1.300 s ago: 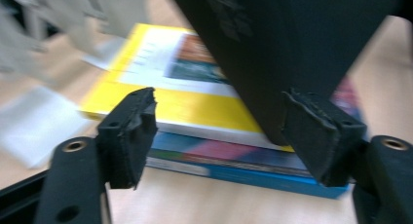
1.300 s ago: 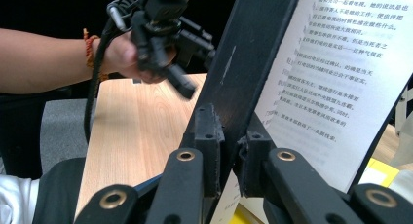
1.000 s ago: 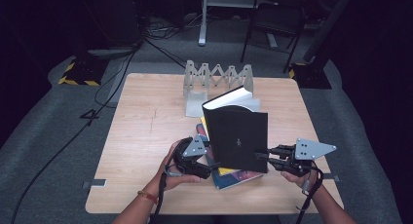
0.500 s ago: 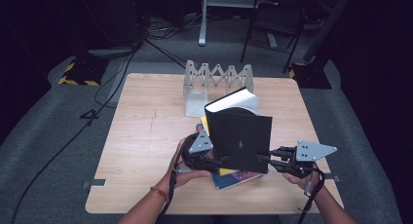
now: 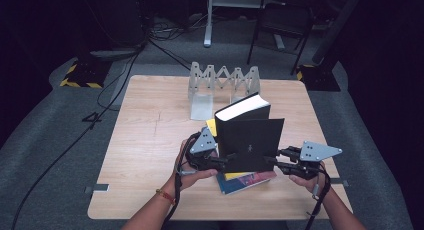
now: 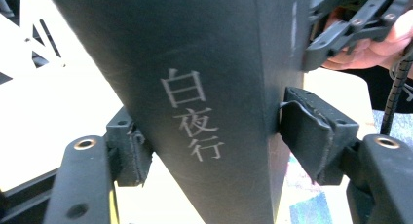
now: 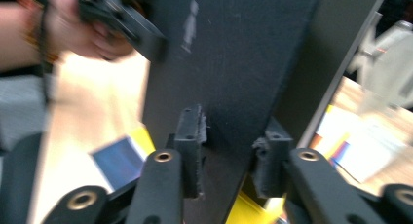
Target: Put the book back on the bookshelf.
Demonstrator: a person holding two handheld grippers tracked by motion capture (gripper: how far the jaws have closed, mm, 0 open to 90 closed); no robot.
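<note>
Upright on the table, the black book is standing while my left gripper is closing around its spine and my right gripper, jaws just parting, is straddling its cover's edge.

Both forearms come in low over the tabletop, hands level, grippers pointing inward at each other across the black book. The left gripper sits at the book's left edge, jaws just closing in, pads on the spine. The right gripper sits at its right edge, jaws just opening, pads straddling the cover.
</note>
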